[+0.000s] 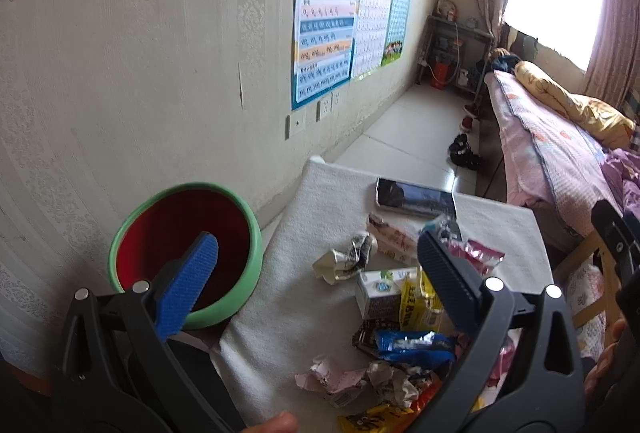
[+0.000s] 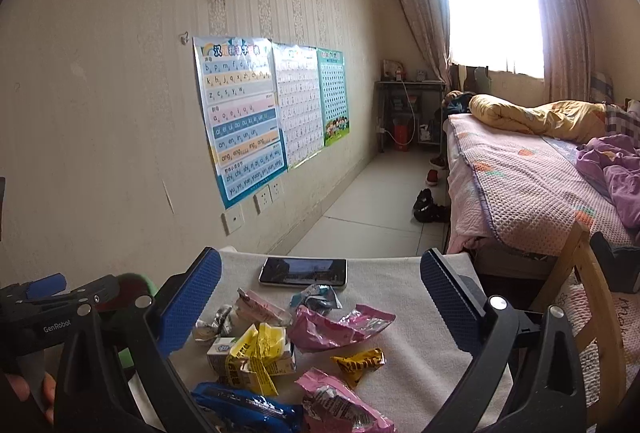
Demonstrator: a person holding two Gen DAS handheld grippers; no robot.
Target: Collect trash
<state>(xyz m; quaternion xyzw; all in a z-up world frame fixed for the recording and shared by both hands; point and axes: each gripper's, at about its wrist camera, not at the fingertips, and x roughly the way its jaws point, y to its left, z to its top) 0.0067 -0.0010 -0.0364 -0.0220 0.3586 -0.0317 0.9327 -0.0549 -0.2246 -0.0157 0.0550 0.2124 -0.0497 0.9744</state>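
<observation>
Several crumpled wrappers lie on a white-cloth table [image 1: 304, 201]: a blue wrapper [image 1: 412, 347], a yellow wrapper [image 2: 260, 353], a pink wrapper [image 2: 332, 325], a small milk carton [image 1: 378, 293] and a crumpled paper ball [image 1: 348, 259]. A green bin with a red inside [image 1: 188, 245] stands at the table's left edge. My left gripper [image 1: 316, 265] is open, its left finger over the bin's mouth, its right finger over the wrappers. My right gripper [image 2: 320, 287] is open above the pile, holding nothing.
A phone [image 2: 304, 271] lies at the table's far edge. Posters [image 2: 244, 117] hang on the left wall. A bed [image 2: 532, 177] runs along the right, with a wooden frame [image 2: 588, 273] close by. Shoes [image 2: 428, 207] sit on the tiled floor.
</observation>
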